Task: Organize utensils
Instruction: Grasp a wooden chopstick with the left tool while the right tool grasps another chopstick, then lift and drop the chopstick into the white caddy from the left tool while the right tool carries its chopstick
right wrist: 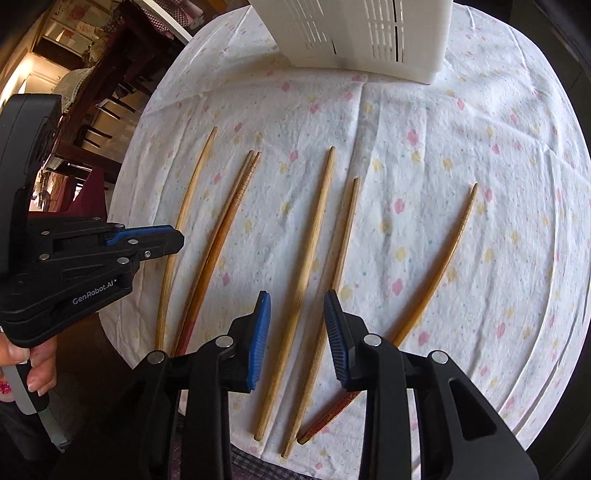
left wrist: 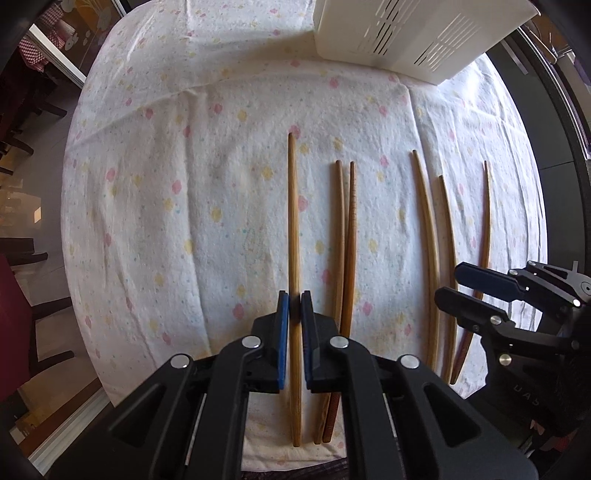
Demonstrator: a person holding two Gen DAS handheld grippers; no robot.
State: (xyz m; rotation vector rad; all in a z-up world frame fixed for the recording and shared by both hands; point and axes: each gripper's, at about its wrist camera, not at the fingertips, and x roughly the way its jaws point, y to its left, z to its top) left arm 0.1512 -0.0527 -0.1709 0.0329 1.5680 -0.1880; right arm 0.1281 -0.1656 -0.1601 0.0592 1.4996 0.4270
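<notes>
Several wooden chopsticks lie side by side on a flowered white cloth (left wrist: 184, 221). My left gripper (left wrist: 294, 301) is shut on the leftmost chopstick (left wrist: 293, 221), low on the cloth; it also shows in the right wrist view (right wrist: 162, 240) over that chopstick (right wrist: 184, 214). A touching pair (left wrist: 345, 240) lies just right of it. My right gripper (right wrist: 297, 314) is open and empty, hovering above two chopsticks (right wrist: 314, 236) (right wrist: 341, 251). A curved one (right wrist: 443, 266) lies further right. In the left wrist view the right gripper (left wrist: 448, 282) sits at the right.
A white slotted utensil basket (left wrist: 406, 33) stands at the far edge of the table, also in the right wrist view (right wrist: 362, 33). Dark chairs and a room lie beyond the table's left edge. A hand (right wrist: 33, 365) holds the left gripper.
</notes>
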